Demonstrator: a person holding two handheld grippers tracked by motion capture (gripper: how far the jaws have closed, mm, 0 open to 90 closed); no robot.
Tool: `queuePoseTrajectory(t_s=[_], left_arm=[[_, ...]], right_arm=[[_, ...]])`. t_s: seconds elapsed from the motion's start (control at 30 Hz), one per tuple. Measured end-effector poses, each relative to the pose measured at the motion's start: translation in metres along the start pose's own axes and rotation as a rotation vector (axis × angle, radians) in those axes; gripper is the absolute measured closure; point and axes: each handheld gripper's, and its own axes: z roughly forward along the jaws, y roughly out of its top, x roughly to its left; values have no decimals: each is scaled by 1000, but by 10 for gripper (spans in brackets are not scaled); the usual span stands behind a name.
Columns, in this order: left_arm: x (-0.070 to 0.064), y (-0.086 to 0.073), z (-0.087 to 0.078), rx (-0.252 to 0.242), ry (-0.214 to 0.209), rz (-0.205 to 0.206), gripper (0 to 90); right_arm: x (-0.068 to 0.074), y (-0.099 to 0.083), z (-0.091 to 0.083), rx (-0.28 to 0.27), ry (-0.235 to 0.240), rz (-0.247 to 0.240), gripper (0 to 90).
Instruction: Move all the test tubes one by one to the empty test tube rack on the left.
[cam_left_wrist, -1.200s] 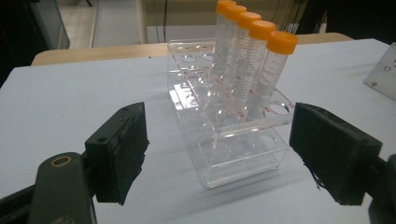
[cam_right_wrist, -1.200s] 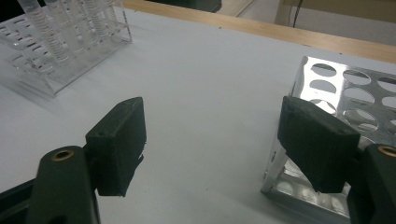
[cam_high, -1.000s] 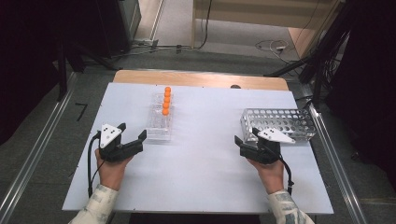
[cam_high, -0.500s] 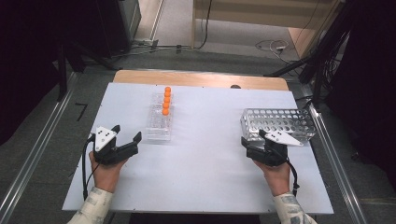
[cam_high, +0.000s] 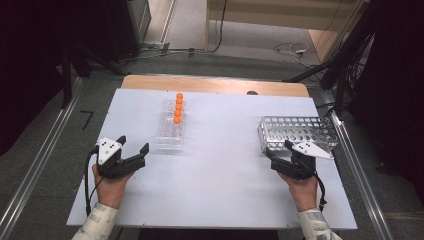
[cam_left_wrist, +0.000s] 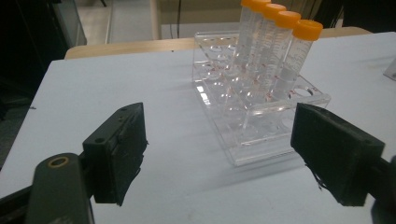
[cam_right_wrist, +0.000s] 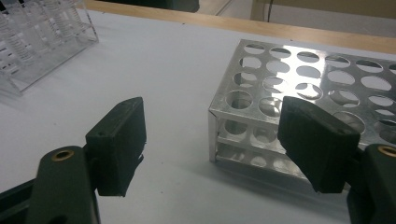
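White and wide, the surface (cam_high: 225, 165) carries everything, and the clear acrylic rack (cam_high: 171, 131) serves as the landmark on it. Well to the right of that clear rack, near the surface's right edge, lies the metal rack (cam_high: 297, 132), a perforated silver block with rows of round holes, all of them bare in the right gripper view. The clear rack itself stands left of the middle, its long side running away from the person.

Just below and to the left of the clear rack sits the left claw (cam_high: 134, 150), held in a hand (cam_high: 111, 187); its jaws are spread wide with nothing between them, and in the left gripper view they frame the rack's near end without touching it. Far to the right of the clear rack, the right claw (cam_high: 278, 151) hangs just in front of the metal rack's near left corner, jaws likewise wide apart and empty.

Five orange-capped tubes (cam_high: 178, 106) stand upright in a single row at the clear rack's far end.
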Motion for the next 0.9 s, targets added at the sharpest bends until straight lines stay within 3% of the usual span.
queuePoseTrajectory(t_s=[0.9], left_arm=[[7,-8,-10,20,20,1,168]], right_arm=[[-19,-12,-19,5,-34,28,212]])
